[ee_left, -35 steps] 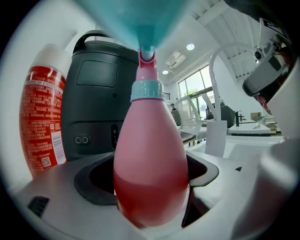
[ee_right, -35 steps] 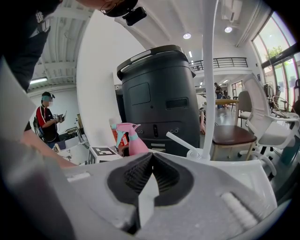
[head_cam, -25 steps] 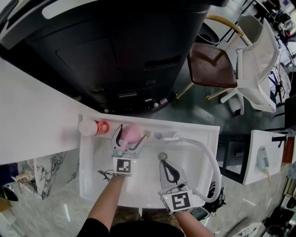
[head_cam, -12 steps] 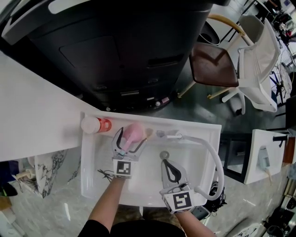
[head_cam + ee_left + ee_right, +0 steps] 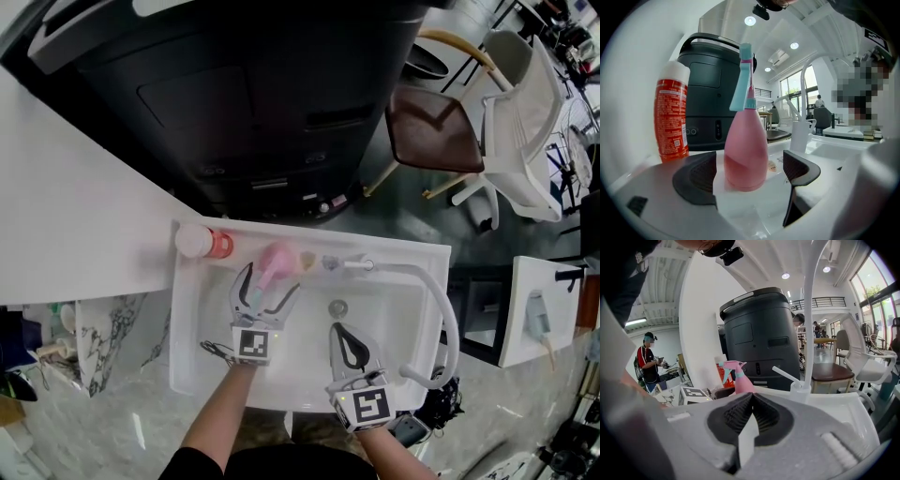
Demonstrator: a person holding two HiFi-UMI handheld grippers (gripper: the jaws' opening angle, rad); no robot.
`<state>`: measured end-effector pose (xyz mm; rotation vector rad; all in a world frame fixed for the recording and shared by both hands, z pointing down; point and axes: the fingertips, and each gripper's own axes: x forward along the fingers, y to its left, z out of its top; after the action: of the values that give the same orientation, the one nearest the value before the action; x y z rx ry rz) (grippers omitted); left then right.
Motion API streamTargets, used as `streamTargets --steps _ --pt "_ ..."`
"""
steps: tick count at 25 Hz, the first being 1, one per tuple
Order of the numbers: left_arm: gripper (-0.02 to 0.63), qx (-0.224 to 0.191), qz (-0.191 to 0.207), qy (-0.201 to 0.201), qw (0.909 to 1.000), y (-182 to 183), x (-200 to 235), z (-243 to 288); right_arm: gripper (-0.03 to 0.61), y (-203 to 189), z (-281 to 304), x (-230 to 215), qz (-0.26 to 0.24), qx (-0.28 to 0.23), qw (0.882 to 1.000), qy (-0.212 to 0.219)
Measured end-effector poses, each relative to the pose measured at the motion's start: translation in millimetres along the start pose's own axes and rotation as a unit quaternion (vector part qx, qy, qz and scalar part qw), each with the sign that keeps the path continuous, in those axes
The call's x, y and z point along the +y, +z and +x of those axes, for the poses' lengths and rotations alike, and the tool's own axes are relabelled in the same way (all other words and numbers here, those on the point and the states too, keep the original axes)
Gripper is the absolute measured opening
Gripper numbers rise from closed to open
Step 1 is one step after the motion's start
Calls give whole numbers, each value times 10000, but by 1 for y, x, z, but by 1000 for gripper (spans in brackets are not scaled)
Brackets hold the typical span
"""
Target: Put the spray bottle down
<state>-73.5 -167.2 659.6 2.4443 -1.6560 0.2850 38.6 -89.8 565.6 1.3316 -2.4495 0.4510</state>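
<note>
The pink plastic spray bottle with a pale blue trigger head [image 5: 745,154] stands upright on the back ledge of the white moulded sink [image 5: 185,328], close to the rear rim. The left gripper [image 5: 267,289] points at the bottle with its jaws spread. The left gripper view shows a strip of white ledge on each side between the dark pads and the bottle, so the claw grips nothing. The basin behind that gripper is open space down to the front rim.

The right gripper [image 5: 337,333] hangs over the basin, nearer the person, with its jaws pressed together and nothing between them. The round metal drain [image 5: 337,307] lies just ahead of its tips.

A red cylindrical can with a white cap [image 5: 217,246] stands near the bottle, to its left, at the sink's back left corner. To the bottle's right, the base of the white gooseneck tap [image 5: 361,265] sits on the same ledge. Its long white neck [image 5: 448,328] arcs out along the sink's right side, beside the right gripper.

Directly behind the ledge rises a large black rounded machine housing [image 5: 262,103], closing off the far side. A broad white surface [image 5: 66,234] borders the sink on the left.

The floor is grey marbled stone [image 5: 112,412]. A brown-seated chair with wooden legs [image 5: 431,131] and a white chair [image 5: 525,131] stand farther back on the right.
</note>
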Motion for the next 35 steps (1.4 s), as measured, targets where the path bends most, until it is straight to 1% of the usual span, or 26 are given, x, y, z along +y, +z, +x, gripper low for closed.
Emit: streamTargets --steps 5,7,9,10,13,16,19,21,22,23,24,25,28,32,35 --pt "442 142 -119 12 9998 -1 -7 -27 -2 3 -13 -1 61 -121 9998 -118" --pt "442 193 -244 4 9995 -1 -7 -40 -2 6 -19 0 80 -173 9997 -181" --pt "442 230 -300 -63 9993 1 -10 -55 -2 9 -27 2 100 -222 9994 -252" --pt "442 243 -265 -127 9993 3 -14 -64 -2 10 -32 3 118 -249 9992 -289" --pt "439 229 -219 -350 9989 19 -29 -93 -2 14 -51 5 179 -353 9985 -391" --pt "436 270 -395 -497 9976 45 -48 -126 -2 17 -72 10 244 -435 9976 -477" --pt "428 308 -288 -667 9969 66 -64 -159 -2 20 -94 16 302 -504 9965 -592" --pt "413 298 -343 -757 9961 83 -73 -179 -2 24 -108 21 335 -570 9956 -662" --pt "376 285 -390 -770 9959 92 -77 -189 -2 27 -114 25 345 -603 9952 -689" --pt "278 271 -415 -776 9958 101 -80 -199 -2 31 -121 29 348 -635 9948 -715" --pt "165 255 -417 -784 9957 108 -83 -208 -2 36 -127 33 344 -668 9944 -739" --pt "114 251 -414 -783 9958 115 -87 -217 -2 40 -134 37 336 -698 9941 -761" --pt "44 248 -510 -696 9960 131 -94 -240 -2 51 -155 49 283 -762 9933 -815" --pt "29 35 -590 -626 9963 157 -96 -259 -2 63 -178 59 196 -836 9920 -920" --pt "28 -38 -590 -634 9962 171 -96 -264 -3 65 -189 62 103 -821 9909 -1062"
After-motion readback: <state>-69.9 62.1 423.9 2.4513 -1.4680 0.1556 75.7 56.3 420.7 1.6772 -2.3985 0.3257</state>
